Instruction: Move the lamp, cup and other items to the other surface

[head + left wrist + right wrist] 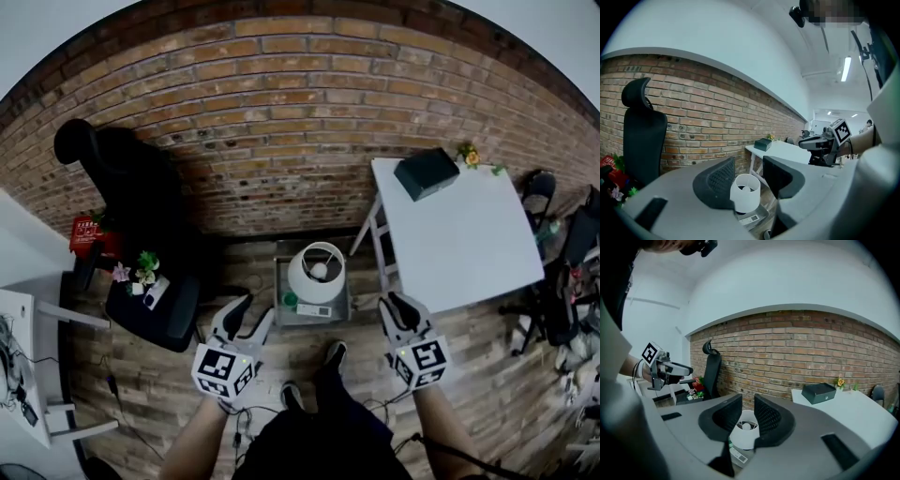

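Both grippers are empty and held out low in front of the person. The left gripper (pixel 251 314) has its jaws a fair way apart, the right gripper (pixel 400 305) has a narrower gap, and neither one is touching anything. Each gripper's own view just shows the lamp further off through the gap. Right below them are the person's shoes (pixel 333 354) on the wood floor (pixel 487 375). A bit further out, between the two grippers, there's a low grey stand (pixel 281 267) with the lamp (pixel 316 272) on it, upright, white shade. On the near edge of the stand there's a small white gadget (pixel 314 310) with a display. Just left of that is a little green thing (pixel 290 300), can't tell what it is. Off to the left is a black chair (pixel 141 197) with some flowers (pixel 145 267) on the seat and a red box (pixel 86 234) just beside it. To the right of the stand is a white table (pixel 469 253), mostly bare. It has a black box (pixel 427 173) at its far left corner and a yellow flower (pixel 469 157) at the far edge. The brick wall (pixel 300 112) runs behind everything.
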Demonstrator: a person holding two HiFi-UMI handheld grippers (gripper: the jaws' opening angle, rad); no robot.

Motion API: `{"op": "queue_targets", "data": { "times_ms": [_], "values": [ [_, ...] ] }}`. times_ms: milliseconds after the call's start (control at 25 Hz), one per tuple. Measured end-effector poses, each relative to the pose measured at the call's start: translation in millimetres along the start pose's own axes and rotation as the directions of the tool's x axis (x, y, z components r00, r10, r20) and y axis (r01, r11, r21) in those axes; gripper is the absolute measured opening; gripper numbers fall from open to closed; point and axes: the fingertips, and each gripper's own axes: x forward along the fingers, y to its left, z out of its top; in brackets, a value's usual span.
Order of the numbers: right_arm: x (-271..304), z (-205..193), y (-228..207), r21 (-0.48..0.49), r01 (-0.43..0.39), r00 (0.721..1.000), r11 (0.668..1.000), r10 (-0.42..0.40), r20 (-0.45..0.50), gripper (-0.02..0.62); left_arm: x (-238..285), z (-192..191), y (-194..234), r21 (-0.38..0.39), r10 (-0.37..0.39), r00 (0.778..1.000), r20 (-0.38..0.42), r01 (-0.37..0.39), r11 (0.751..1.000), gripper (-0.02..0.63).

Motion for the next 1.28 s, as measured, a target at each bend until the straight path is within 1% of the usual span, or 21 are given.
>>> {"op": "queue_targets", "data": {
  "times_ms": [80,160,240,400,560,640,760,880,1040,1160,1280],
  "values": [
    [25.7,-3.2,-18.6,0.028,0.004,1.0,1.0,-0.003,-0.029,0.083,20.5,-1.5,12.5,-0.007,0.029,0.999,-0.019,-0.029,1.0,0.184],
    [51.2,-5.3,-40.9,0.046,-0.004,0.999,0.999,0.006,-0.036,0.083,43.4,-1.9,23.6,-0.019,0.056,0.998,-0.039,-0.057,0.998,0.184],
    [76.8,-8.3,-61.7,0.054,-0.033,0.999,0.998,0.035,-0.03,0.079,67.1,-1.6,32.5,-0.031,0.077,0.995,-0.061,-0.079,0.996,0.183],
    [118.4,-21.3,-86.6,0.096,-0.085,0.993,0.992,0.093,-0.074,0.075,109.1,-7.7,44.9,-0.036,0.109,0.987,-0.116,-0.114,0.993,0.181],
    [147.9,-38.5,-94.6,0.118,-0.111,0.985,0.987,0.125,-0.117,0.069,141.0,-23.5,50.8,-0.052,0.099,0.983,-0.155,-0.109,0.993,0.178],
    [160.2,-47.7,-94.1,0.131,-0.111,0.981,0.985,0.129,-0.142,0.069,156.1,-34.9,53.4,-0.061,0.078,0.98,-0.185,-0.09,0.994,0.176],
    [180.8,-64.3,-95.4,0.159,-0.087,0.977,0.983,0.115,-0.18,0.067,182.4,-54.1,61.9,-0.065,0.032,0.97,-0.24,-0.049,0.997,0.175],
    [200.8,-86.6,-95.3,0.178,-0.039,0.969,0.983,0.08,-0.233,0.067,208.6,-80.9,72.6,-0.064,-0.015,0.95,-0.311,-0.005,0.998,0.172],
    [220.2,-122.5,-90.7,0.209,0.034,0.951,0.977,0.033,-0.308,0.056,236.5,-124.0,82.3,-0.061,-0.042,0.912,-0.407,0.019,0.998,0.166],
    [240.1,-150.3,-82.8,0.224,0.058,0.934,0.973,0.026,-0.357,0.054,255.9,-153.8,83.8,-0.068,-0.072,0.882,-0.465,0.045,0.997,0.166],
    [259.5,-174.8,-76.6,0.235,0.097,0.918,0.967,0.004,-0.396,0.078,273.7,-177.4,82.1,-0.089,-0.11,0.858,-0.503,0.076,0.993,0.166]
  ]
}}
